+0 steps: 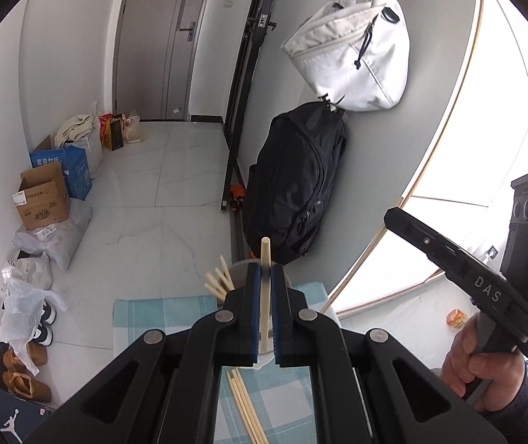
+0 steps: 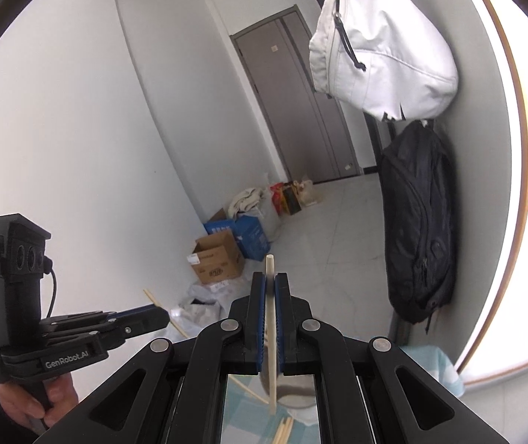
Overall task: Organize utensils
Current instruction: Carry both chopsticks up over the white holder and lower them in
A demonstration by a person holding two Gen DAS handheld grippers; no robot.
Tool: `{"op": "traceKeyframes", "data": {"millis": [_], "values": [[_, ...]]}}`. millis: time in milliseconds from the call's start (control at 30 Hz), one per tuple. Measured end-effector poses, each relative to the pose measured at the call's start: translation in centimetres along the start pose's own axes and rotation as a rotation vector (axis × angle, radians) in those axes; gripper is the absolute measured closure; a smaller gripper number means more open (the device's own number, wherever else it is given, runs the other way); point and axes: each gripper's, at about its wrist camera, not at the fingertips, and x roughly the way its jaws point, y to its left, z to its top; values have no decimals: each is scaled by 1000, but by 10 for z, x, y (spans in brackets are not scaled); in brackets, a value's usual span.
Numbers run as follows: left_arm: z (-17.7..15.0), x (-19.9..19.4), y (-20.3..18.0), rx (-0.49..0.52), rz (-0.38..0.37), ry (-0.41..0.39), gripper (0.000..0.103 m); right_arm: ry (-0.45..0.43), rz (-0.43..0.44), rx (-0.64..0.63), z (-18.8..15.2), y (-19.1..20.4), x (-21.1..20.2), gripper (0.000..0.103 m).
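Note:
My left gripper is shut on one wooden chopstick, held upright just in front of a grey holder cup with several chopsticks standing in it. Loose chopsticks lie on the blue checked cloth below. My right gripper is shut on another wooden chopstick, upright above the cup and loose chopsticks. The right gripper shows in the left wrist view; the left gripper shows in the right wrist view.
A white bag and a black backpack hang on the wall beyond the table. Cardboard boxes, plastic bags and shoes line the floor at left. A grey door stands behind. A bright window is at right.

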Motion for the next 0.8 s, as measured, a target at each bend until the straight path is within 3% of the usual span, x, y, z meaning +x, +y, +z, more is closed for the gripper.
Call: {"op": "traceKeyframes", "data": {"millis": [367,800], "values": [[41,17,5,-19,-19,-27,102,-1,-34,-112,46,8,39,99],[37,60,34,-90,-17,31,102,62,-63,-207,35,2,94,99]]}}
